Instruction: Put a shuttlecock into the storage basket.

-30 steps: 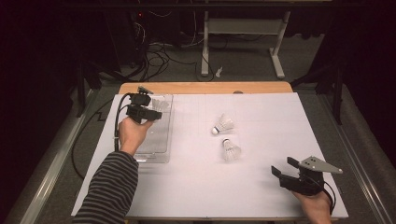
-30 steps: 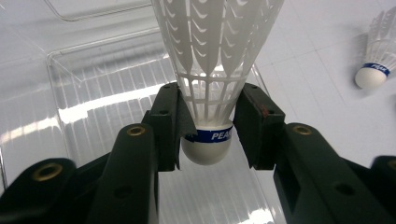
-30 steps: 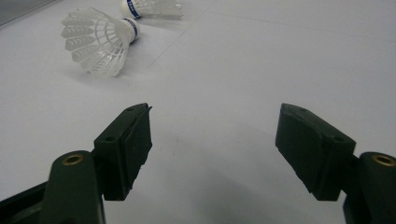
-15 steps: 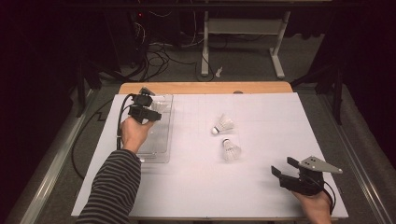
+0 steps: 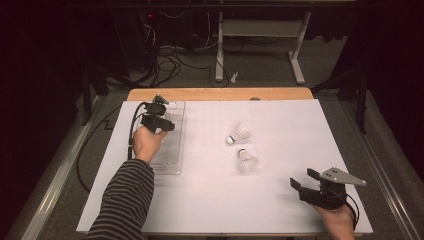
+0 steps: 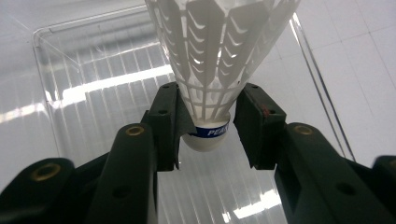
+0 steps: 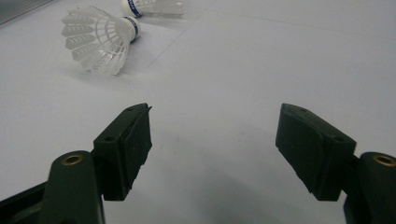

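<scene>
While the left tool (image 6: pixel 205 135) is pinching a white shuttlecock (image 6: pixel 219 60) by its base, it is hovering over the clear tray (image 5: pixel 170 160) at the counter's (image 5: pixel 280 210) left side. Spread wide, the right tool (image 7: pixel 212 140) is holding nothing, two more shuttlecocks (image 5: pixel 240 134) lying mid-counter.
</scene>
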Motion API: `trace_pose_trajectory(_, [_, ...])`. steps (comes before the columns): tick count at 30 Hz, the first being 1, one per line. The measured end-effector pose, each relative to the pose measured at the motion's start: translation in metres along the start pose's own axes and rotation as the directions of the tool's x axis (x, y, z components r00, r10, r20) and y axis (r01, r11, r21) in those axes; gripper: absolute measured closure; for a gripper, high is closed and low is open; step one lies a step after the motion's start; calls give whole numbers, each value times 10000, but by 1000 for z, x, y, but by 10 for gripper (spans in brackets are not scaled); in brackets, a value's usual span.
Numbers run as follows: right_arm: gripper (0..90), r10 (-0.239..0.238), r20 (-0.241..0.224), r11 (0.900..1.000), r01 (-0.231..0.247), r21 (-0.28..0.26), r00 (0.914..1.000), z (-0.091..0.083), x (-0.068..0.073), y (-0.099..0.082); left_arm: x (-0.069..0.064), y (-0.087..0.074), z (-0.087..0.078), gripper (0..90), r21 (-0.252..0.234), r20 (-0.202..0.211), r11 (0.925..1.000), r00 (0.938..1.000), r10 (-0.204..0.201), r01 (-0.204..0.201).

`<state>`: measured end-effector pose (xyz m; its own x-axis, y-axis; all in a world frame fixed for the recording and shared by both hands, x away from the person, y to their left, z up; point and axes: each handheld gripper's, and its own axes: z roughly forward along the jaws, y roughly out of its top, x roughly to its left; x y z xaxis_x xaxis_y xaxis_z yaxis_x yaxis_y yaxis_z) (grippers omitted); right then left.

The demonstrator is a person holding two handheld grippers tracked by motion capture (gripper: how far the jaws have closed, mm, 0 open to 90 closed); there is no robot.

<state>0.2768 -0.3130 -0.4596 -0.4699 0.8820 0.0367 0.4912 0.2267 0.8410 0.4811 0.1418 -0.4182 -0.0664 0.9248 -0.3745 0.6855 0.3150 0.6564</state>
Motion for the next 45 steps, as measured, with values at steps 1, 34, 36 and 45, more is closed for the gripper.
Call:
trace_pose_trajectory(1, [274,-8,-5,10000,8,-9,10000,0,0,0,-1,0,1,620,18,9,10000,10000,4,-4])
trace_pose_trajectory(34, [274,-19,14,10000,19,-15,10000,0,1,0,-4,-9,-32,349,-854,1233,9958,9921,-228,335])
trace_pose_trajectory(36, [274,-13,15,10000,13,-22,10000,0,1,0,-5,-11,-35,351,-870,1288,9959,9916,-131,245])
trace_pose_trajectory(45, [274,-23,24,10000,23,-47,10000,-1,1,0,-4,-19,-46,353,-1141,1628,9932,9867,-36,225])
